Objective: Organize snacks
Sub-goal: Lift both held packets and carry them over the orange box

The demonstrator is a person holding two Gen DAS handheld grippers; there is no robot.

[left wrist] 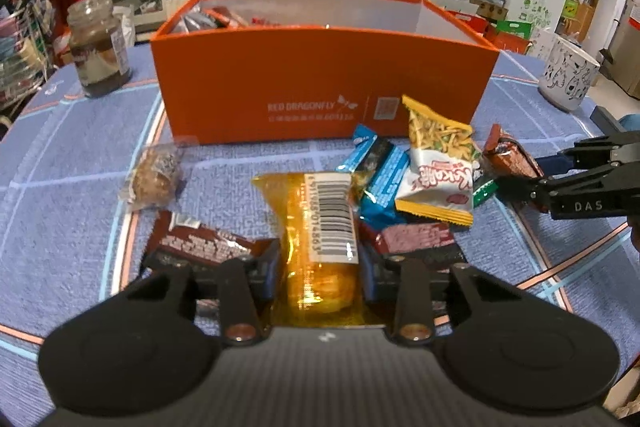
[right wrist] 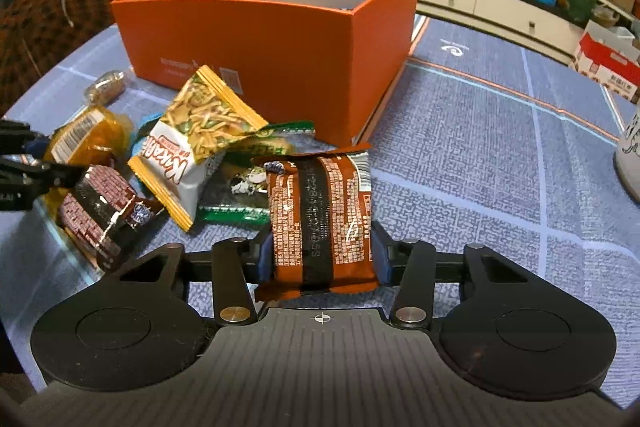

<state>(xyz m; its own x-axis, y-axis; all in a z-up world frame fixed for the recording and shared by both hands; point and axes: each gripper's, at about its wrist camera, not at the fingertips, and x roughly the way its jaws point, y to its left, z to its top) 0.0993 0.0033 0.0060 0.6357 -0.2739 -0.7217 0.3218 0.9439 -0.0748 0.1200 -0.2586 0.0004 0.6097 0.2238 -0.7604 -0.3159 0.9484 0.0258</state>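
My left gripper (left wrist: 320, 267) is shut on an amber see-through packet (left wrist: 320, 227) with a barcode label, which lies on the blue tablecloth. My right gripper (right wrist: 320, 255) is shut on a brown printed snack packet (right wrist: 320, 211) at the right end of the pile. Between them lie a yellow-and-white noodle snack bag (right wrist: 200, 131), a blue packet (left wrist: 380, 167), a green packet (right wrist: 248, 187) and dark brown bars (left wrist: 200, 243). Behind the pile stands the orange box (left wrist: 320, 79) with several snacks in its left end.
A clear-wrapped cookie (left wrist: 154, 175) lies left of the pile. Further back on the left stands a dark glass jar (left wrist: 98, 47), and a white mug (left wrist: 568, 71) sits at the far right. Right of the box is bare blue cloth (right wrist: 500, 155). Cluttered shelves fill the room behind.
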